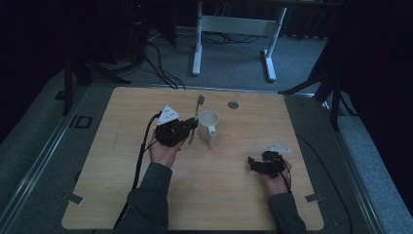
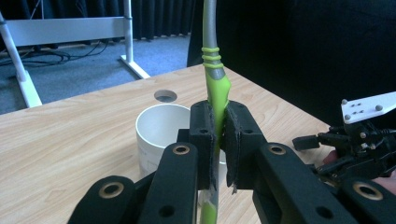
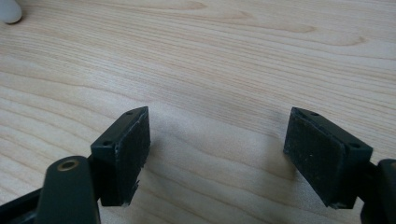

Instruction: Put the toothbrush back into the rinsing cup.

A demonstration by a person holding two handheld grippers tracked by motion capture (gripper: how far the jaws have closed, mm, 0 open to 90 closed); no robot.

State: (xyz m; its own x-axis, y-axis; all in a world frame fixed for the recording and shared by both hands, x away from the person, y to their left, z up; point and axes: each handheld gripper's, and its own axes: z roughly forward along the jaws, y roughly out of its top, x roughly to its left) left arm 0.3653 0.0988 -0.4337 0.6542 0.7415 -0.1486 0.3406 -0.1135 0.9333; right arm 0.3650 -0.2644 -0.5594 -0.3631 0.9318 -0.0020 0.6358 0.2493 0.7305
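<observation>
A green and grey toothbrush is clamped between the pads of my left gripper, which is shut on its handle. In the high view the toothbrush points away from the person, bristles at the far end, just left of a white mug. My left gripper sits beside the mug's left wall. The mug stands right behind the jaws in the left gripper view. My right gripper rests low over the table at the right, and in its own view my right gripper stands open with bare wood between the pads.
The wooden table has a round cable hole near its far edge. A white desk frame and cables lie on the carpet beyond. Dark stands flank the table on both sides.
</observation>
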